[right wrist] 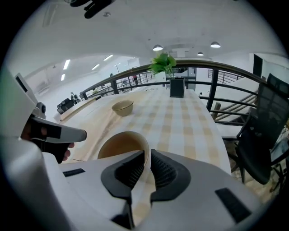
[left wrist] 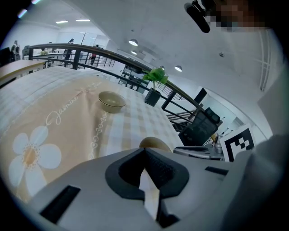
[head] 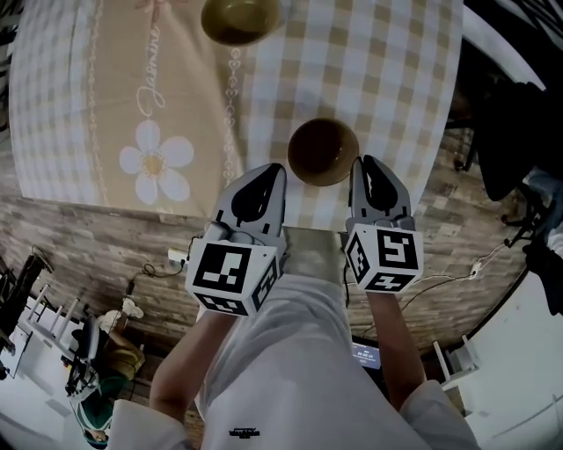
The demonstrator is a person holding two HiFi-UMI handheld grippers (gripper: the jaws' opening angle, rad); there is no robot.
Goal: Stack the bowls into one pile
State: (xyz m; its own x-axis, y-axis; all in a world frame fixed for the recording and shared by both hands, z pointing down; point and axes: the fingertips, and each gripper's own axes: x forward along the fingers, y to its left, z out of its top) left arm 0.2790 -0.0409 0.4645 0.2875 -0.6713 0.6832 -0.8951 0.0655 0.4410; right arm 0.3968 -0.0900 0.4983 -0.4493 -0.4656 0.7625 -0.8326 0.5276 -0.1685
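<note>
Two bowls stand on the checked tablecloth. The far bowl is pale and sits at the top of the head view. The near brown bowl stands close to the table's front edge. My right gripper is at that bowl's right side, with its jaws closed on the rim. My left gripper hangs just left of the near bowl, shut, with nothing in it.
A beige runner with a white flower covers the table's left half. A potted plant stands at the far end by a railing. An office chair is off the table's right side. The table's front edge lies under both grippers.
</note>
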